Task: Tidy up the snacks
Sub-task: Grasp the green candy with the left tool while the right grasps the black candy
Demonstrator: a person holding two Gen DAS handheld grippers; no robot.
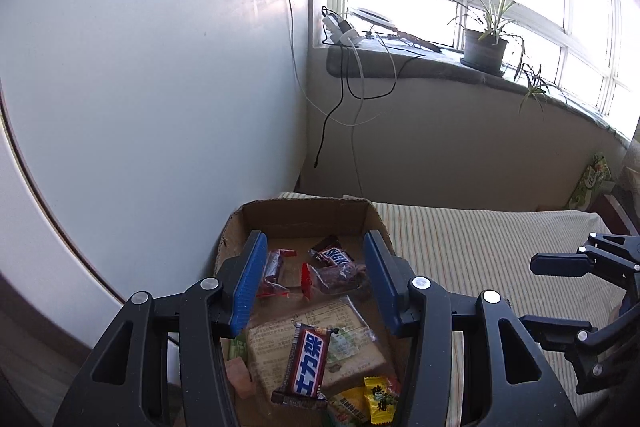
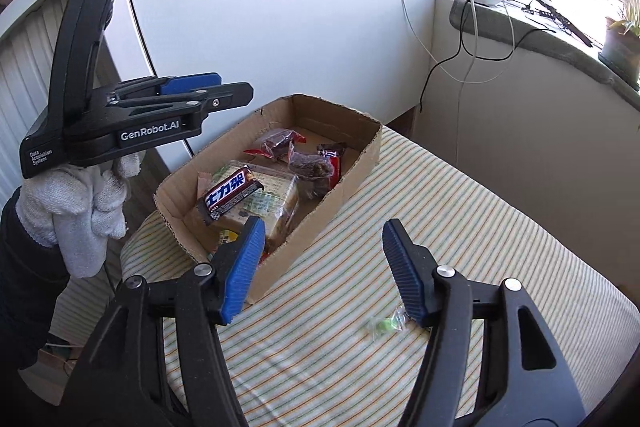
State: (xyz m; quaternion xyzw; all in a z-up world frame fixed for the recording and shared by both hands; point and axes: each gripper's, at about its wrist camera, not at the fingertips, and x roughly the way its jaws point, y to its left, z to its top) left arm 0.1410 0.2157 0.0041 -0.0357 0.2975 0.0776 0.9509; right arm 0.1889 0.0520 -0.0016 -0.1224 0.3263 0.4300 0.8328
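Your right gripper (image 2: 324, 267), jaws spread and empty, hangs over the green candy (image 2: 385, 325) on the striped cloth (image 2: 500, 235); left gripper (image 1: 316, 279) gapes empty above the box (image 1: 304, 213); grab candy next.

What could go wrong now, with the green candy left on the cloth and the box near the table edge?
1. The green candy is small and in a thin clear wrapper; the open right gripper might pinch the striped cloth with it, or the candy might slip out.
2. The cardboard box sits near the table's left edge; a push from either gripper might shove it off.
3. The Snickers bar lies loosely on top and could slide.
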